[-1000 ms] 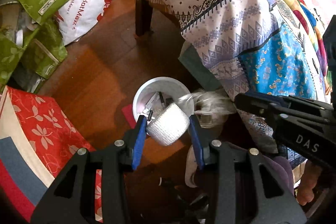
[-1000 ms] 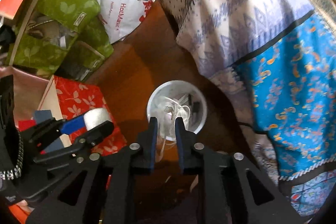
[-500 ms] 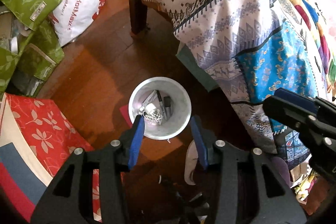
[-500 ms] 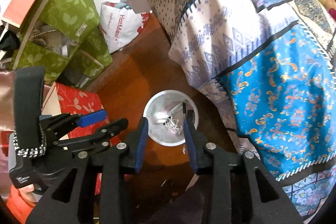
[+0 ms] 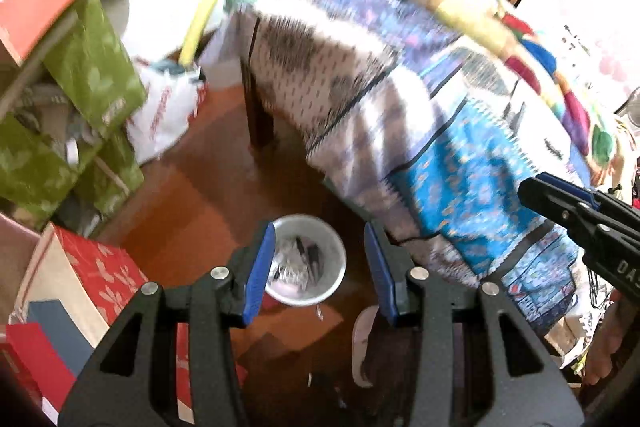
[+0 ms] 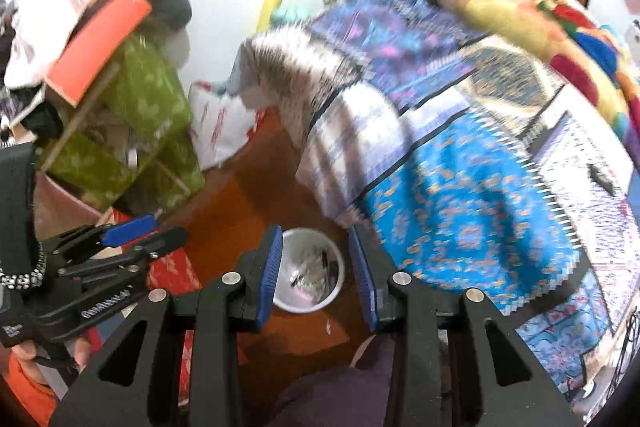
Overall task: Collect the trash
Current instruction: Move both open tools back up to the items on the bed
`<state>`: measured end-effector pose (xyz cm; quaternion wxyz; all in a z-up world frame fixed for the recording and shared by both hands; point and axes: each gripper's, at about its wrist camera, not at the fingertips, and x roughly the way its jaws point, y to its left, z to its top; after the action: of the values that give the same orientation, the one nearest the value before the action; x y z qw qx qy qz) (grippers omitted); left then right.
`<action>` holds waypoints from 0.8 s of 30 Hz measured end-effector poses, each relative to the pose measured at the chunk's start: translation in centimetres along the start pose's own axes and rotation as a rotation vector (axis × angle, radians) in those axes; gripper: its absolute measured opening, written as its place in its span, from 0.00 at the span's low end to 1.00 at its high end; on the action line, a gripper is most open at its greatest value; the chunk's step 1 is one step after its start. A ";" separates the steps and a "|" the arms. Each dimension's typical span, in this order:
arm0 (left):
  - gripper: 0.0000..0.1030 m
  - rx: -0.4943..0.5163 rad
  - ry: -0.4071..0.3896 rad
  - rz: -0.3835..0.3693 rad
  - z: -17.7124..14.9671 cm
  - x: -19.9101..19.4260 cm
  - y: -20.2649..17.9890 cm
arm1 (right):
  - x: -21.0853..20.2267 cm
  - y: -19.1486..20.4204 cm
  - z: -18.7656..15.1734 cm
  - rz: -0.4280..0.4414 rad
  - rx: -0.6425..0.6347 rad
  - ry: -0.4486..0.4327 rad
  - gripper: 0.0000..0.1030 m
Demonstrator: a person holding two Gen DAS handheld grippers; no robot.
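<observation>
A white round trash bin (image 5: 307,259) stands on the wooden floor beside the bed, with several pieces of trash (image 5: 294,261) inside. It also shows in the right wrist view (image 6: 312,275). My left gripper (image 5: 320,265) is open and empty, high above the bin. My right gripper (image 6: 318,275) is open and empty, also high above the bin. The right gripper shows at the right edge of the left wrist view (image 5: 580,215). The left gripper shows at the left of the right wrist view (image 6: 132,239).
A bed with patterned blue and white covers (image 5: 440,131) fills the right side. Green bags (image 5: 80,115), a white plastic bag (image 5: 164,115) and a red floral box (image 5: 96,275) crowd the left. A slipper (image 5: 362,343) lies near the bin.
Both grippers let their trash fall into the bin, opened, and rose well above it. The white cup and the clear wrapper are no longer held.
</observation>
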<state>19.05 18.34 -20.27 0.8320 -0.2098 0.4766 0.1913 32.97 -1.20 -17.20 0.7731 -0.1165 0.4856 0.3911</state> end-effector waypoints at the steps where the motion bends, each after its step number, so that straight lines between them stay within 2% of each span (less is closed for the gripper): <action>1: 0.44 0.011 -0.025 0.000 0.3 -1.0 -0.6 | -0.7 -0.3 -0.1 -0.006 0.004 -0.016 0.31; 7: 0.44 0.074 -0.123 -0.028 1.5 -5.0 -4.6 | -5.8 -3.8 -0.2 -0.045 0.060 -0.119 0.31; 12: 0.44 0.143 -0.178 -0.083 2.5 -7.0 -9.9 | -9.6 -7.9 -0.7 -0.108 0.121 -0.193 0.31; 18: 0.44 0.241 -0.195 -0.162 3.7 -6.7 -17.8 | -13.3 -14.0 -2.1 -0.186 0.199 -0.232 0.31; 24: 0.44 0.315 -0.166 -0.249 4.5 -4.5 -25.2 | -15.3 -20.0 -4.1 -0.272 0.271 -0.235 0.31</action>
<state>33.24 -0.93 -10.07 0.9081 -0.1182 0.4009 0.0267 41.20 -24.30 -10.38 0.8786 -0.0299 0.4201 0.2254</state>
